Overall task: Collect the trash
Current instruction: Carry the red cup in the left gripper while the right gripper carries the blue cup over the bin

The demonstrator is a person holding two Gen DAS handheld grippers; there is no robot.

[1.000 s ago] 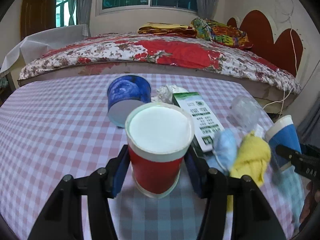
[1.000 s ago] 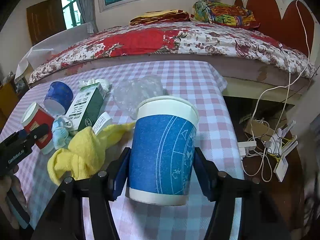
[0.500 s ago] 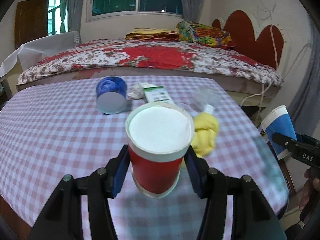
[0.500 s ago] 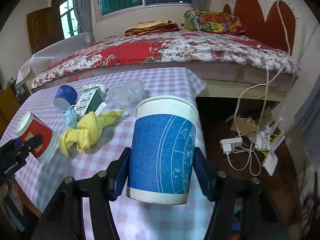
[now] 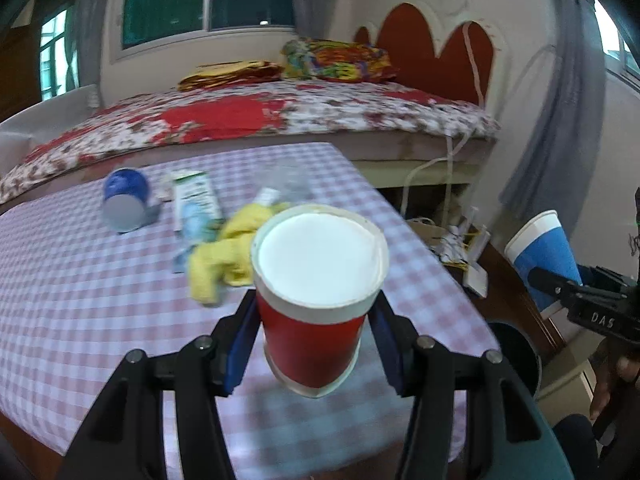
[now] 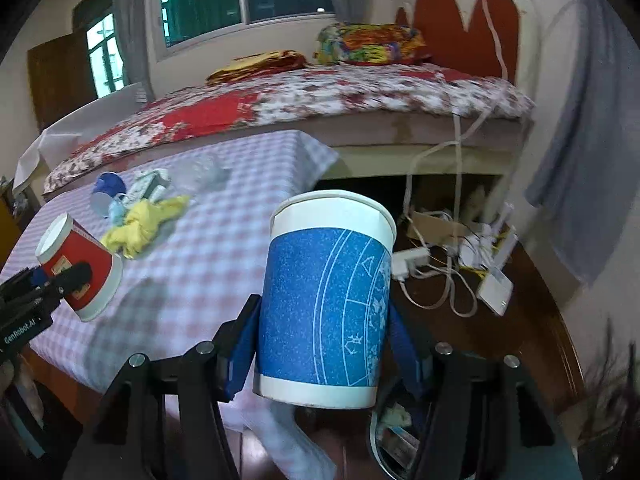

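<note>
Both cups are lifted off the table (image 5: 100, 312). Left gripper (image 5: 312, 340) is pinching the red cup (image 5: 316, 300), held bottom-forward over the near table edge. Right gripper (image 6: 324, 344) is clamped on the blue cup (image 6: 326, 304), which is past the edge, right above the bin (image 6: 394, 436) (bits of trash show inside). Neither is dropped yet. Left on the table: yellow cloth (image 5: 224, 252), green-white carton (image 5: 194, 200), tipped blue cup (image 5: 126, 204) and some clear plastic (too blurred to tell). I'd say under halfway.

light: dim indoor | blur: motion-smeared background | edges: fisheye-warped, dark corners
</note>
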